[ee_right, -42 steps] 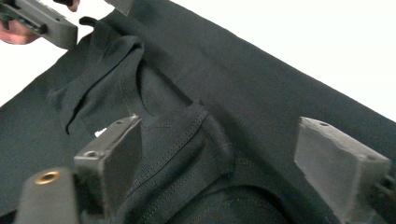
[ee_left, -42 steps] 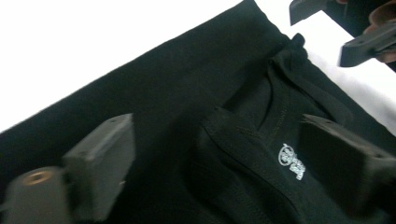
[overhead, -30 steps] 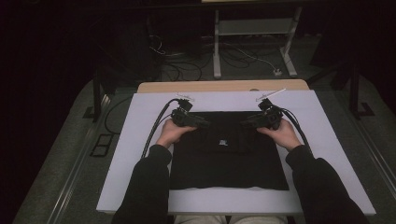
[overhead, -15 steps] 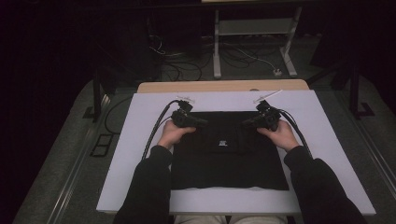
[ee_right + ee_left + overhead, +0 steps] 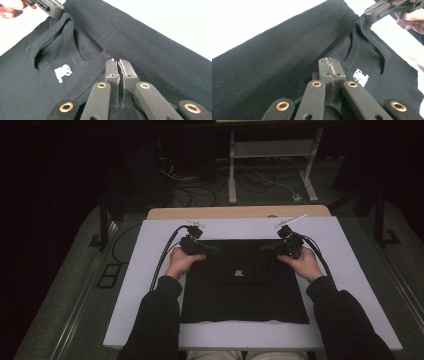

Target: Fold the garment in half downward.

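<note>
Your forearms come in from the desk's near edge, angling toward its far edge. Your left claw [image 5: 212, 249] and right claw [image 5: 265, 250] point inward at each other, tips well apart; both have just been closing, pinching black cloth.

garment: black shirt [image 5: 245, 292] flat, mid-frame on white table [image 5: 350, 250]
left gripper [image 5: 212, 250]: pinching shirt's upper left edge
right gripper [image 5: 264, 250]: same, upper right edge

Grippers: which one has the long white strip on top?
The right gripper; its strip slants up-right in the high view. The left gripper carries a short stub.
</note>
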`<state>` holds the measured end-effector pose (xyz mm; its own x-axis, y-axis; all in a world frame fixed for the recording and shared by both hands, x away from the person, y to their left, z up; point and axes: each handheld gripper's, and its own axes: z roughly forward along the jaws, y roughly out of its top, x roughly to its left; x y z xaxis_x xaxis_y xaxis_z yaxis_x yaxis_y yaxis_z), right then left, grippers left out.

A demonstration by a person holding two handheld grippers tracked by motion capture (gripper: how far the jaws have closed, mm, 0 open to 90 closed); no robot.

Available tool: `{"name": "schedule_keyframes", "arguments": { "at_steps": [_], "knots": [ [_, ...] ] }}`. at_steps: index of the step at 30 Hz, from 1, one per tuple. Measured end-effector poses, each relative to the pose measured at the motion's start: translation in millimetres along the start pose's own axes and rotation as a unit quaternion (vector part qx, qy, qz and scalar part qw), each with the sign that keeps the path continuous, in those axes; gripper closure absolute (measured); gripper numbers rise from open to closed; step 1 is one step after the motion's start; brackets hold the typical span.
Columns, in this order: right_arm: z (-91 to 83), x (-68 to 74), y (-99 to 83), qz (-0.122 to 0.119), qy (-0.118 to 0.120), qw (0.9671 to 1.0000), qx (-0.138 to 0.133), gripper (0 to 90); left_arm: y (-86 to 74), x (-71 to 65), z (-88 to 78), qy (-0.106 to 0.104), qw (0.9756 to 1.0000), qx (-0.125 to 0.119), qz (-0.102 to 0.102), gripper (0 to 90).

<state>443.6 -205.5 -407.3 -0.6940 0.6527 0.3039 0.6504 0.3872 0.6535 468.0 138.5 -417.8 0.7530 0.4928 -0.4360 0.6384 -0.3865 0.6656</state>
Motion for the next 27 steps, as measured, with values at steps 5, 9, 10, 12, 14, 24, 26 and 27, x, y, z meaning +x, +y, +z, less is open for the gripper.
{"name": "schedule_keyframes", "arguments": {
  "at_steps": [5, 9, 10, 12, 14, 24, 26, 27],
  "knots": [
    [-5.5, 1.0, 0.7, 0.001, 0.002, 1.0, -0.005, 85.1, 1.6, -5.4, -5.8, 0.004, 1.0, 0.002, 0.007, 88.8],
    [-12.2, 3.5, 1.3, 0.0, 0.005, 0.9999, -0.009, 85.1, 1.7, -9.5, -11.8, 0.008, 0.9999, -0.003, 0.008, 88.8],
    [-13.6, 3.9, 1.4, 0.0, 0.007, 0.9999, -0.011, 85.1, 1.4, -10.5, -13.7, 0.009, 0.9999, -0.004, 0.007, 88.8],
    [-17.3, 5.3, 1.3, -0.002, 0.01, 0.9999, -0.013, 85.1, 0.5, -11.5, -17.6, 0.009, 0.9999, -0.008, 0.006, 88.8],
    [-20.1, 7.2, 0.4, -0.003, 0.011, 0.9998, -0.015, 85.1, -1.1, -12.7, -20.9, 0.008, 0.9999, -0.011, 0.005, 88.8],
    [-29.3, 10.1, -12.7, 0.002, 0.021, 0.9996, -0.02, 85.1, -11.0, -18.1, -32.4, 0.006, 0.9998, -0.021, 0.003, 88.8],
    [-31.0, 10.3, -15.3, 0.003, 0.022, 0.9996, -0.02, 85.1, -12.8, -19.1, -34.2, 0.008, 0.9997, -0.022, 0.005, 88.8],
    [-31.5, 10.3, -16.0, 0.002, 0.022, 0.9996, -0.02, 85.1, -13.6, -19.7, -34.8, 0.007, 0.9997, -0.022, 0.004, 88.8]
  ]
}}
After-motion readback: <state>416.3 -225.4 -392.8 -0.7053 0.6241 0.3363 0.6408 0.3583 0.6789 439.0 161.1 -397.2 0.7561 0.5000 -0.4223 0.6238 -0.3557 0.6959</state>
